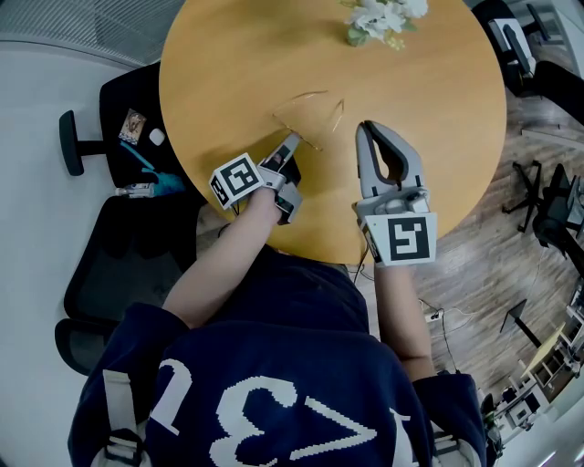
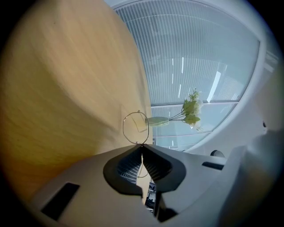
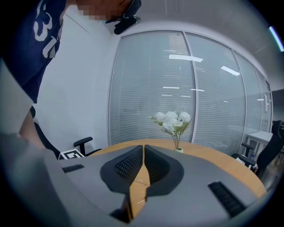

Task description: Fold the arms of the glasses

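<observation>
Thin wire-framed glasses (image 1: 310,114) lie on the round wooden table (image 1: 429,100), arms spread. My left gripper (image 1: 292,140) reaches in from the near side and is shut on the wire frame at its near end. In the left gripper view the wire runs between the closed jaws of the left gripper (image 2: 142,145), and one round lens (image 2: 136,127) stands just beyond the tips. My right gripper (image 1: 365,126) rests to the right of the glasses, shut, with nothing seen held. In the right gripper view the right gripper (image 3: 143,146) shows its jaws closed together over the tabletop.
A small vase of white flowers (image 1: 383,18) stands at the table's far edge, also seen as the flowers (image 3: 173,122) ahead of the right gripper. Black office chairs (image 1: 128,246) stand left of the table, with small items on one seat. Glass walls with blinds lie beyond.
</observation>
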Demonstrator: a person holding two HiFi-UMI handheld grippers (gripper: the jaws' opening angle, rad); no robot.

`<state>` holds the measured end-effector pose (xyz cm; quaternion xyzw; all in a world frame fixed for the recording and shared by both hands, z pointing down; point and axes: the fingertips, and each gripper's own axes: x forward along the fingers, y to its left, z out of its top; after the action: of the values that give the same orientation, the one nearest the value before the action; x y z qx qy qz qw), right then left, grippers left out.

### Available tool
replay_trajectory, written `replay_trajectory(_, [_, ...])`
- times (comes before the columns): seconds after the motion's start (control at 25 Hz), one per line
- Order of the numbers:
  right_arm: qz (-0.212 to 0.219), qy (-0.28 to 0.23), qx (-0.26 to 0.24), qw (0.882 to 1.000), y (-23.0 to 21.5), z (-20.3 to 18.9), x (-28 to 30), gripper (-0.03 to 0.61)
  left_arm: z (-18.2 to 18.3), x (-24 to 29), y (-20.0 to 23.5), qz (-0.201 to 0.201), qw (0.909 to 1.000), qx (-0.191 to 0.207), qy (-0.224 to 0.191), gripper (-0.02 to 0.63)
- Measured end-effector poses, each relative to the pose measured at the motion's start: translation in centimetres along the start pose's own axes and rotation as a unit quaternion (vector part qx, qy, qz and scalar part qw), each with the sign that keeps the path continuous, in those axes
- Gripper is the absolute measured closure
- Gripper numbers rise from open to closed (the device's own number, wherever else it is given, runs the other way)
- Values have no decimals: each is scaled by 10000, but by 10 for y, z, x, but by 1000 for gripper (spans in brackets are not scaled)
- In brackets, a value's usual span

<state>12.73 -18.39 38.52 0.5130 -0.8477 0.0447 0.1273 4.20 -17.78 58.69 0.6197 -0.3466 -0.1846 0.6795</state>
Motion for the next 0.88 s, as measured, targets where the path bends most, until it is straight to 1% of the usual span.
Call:
replay_trajectory(0.08, [7,5,-5,10000,0,0,0,548,1,-1,-4,-53,10000,57,3,594])
replay_trajectory(0.24, [22,1,-25,10000,0,2,0,548,1,-7,-15,-244,9997,42,66,594])
replay_trajectory(0.32, [77,73,-9,9999,1,1,0,548,0,-11,-24,-435,9990,33,111,595])
replay_trajectory(0.48, [300,373,150,9987,-4,-11,-1,546,-1,-23,-46,-834,9964,-7,175,595])
replay_trajectory(0.56, [327,518,296,9977,-9,-16,-3,538,-1,-31,-58,-974,9950,-3,209,595])
replay_trajectory(0.64, [307,680,452,9962,-14,-23,-4,457,-1,-39,-71,-1097,9936,55,253,595])
replay_trajectory(0.76, [280,813,778,9933,-20,-30,-6,448,-2,-50,-90,-1242,9916,155,313,595])
replay_trajectory(0.88, [324,868,1381,9861,-19,-38,-7,448,-6,-60,-105,-1385,9896,177,352,595])
